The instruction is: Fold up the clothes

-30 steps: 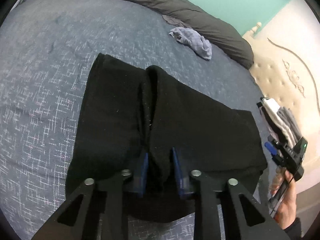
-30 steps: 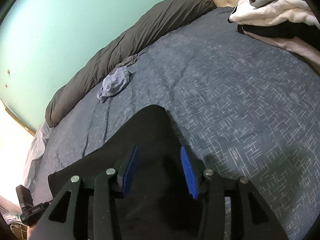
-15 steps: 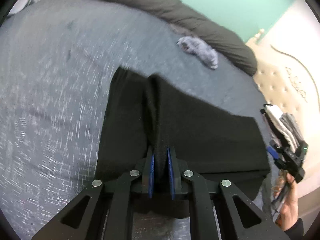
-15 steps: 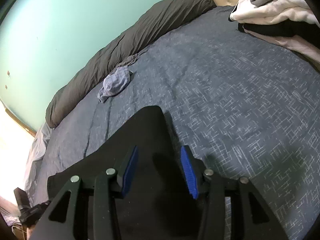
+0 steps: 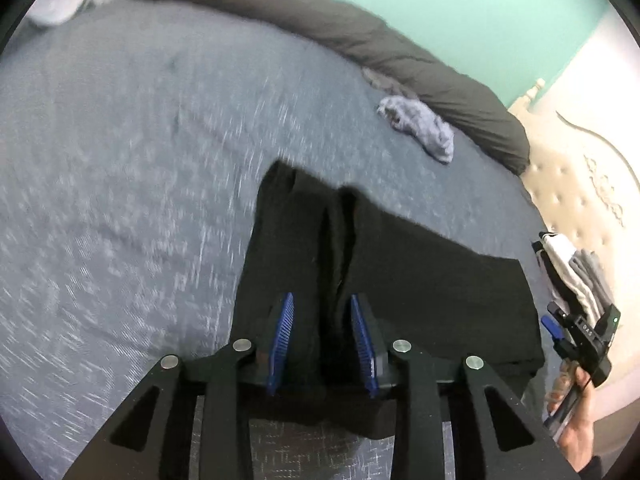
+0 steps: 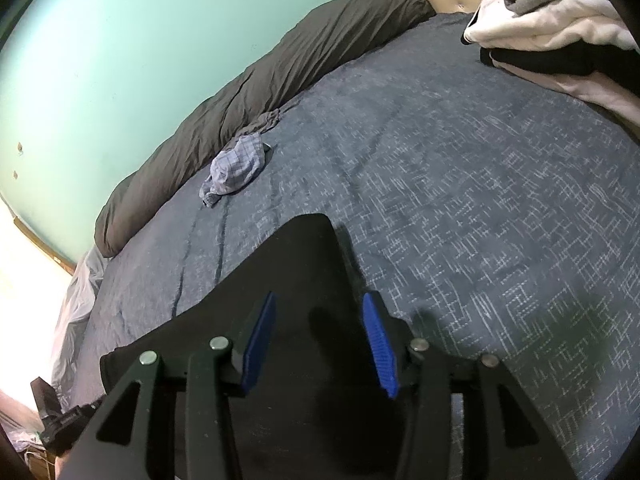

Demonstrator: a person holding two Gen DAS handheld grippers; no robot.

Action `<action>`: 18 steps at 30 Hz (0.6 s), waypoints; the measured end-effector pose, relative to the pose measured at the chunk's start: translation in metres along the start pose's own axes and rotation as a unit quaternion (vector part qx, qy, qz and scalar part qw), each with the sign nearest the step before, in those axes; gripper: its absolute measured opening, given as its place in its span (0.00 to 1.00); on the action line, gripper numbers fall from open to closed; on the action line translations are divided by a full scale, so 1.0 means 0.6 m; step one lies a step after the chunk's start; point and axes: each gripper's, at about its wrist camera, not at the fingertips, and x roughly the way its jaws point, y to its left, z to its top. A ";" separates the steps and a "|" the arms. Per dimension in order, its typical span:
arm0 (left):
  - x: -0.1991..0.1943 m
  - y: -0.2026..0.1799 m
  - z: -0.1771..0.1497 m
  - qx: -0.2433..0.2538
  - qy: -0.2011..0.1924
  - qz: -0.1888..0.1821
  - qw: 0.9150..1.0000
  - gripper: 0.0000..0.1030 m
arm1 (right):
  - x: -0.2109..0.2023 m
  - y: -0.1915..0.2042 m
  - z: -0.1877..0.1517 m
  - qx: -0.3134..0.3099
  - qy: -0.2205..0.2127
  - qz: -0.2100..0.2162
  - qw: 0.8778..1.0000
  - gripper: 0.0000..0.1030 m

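Black garment [image 5: 420,280] lies flat on the bed [image 5: 140,160], one raised crease running up its middle. Left claw [image 5: 323,330] straddles that crease with its blue pads apart, gripping nothing. Right claw [image 6: 320,332] hovers over the garment's corner, likewise open. The bedspread is blue-grey with white flecks. One crumpled checked cloth [image 6: 236,168] sits near one long dark rolled duvet [image 6: 260,80] along the teal wall [image 6: 120,40]. One pile of folded clothes [image 6: 560,28] rests by the tufted headboard [image 5: 572,196].
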 end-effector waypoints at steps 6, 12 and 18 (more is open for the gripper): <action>0.001 -0.057 0.025 0.044 -0.019 -0.033 0.998 0.32 | 0.006 0.002 -0.004 0.005 0.004 0.002 1.000 0.46; 0.062 -0.068 0.031 0.057 0.023 -0.033 0.998 0.32 | 0.008 0.003 -0.004 0.003 0.006 0.005 1.000 0.46; 0.092 -0.015 0.030 0.005 0.042 -0.035 0.999 0.18 | 0.014 -0.003 -0.001 0.005 0.009 0.005 1.000 0.46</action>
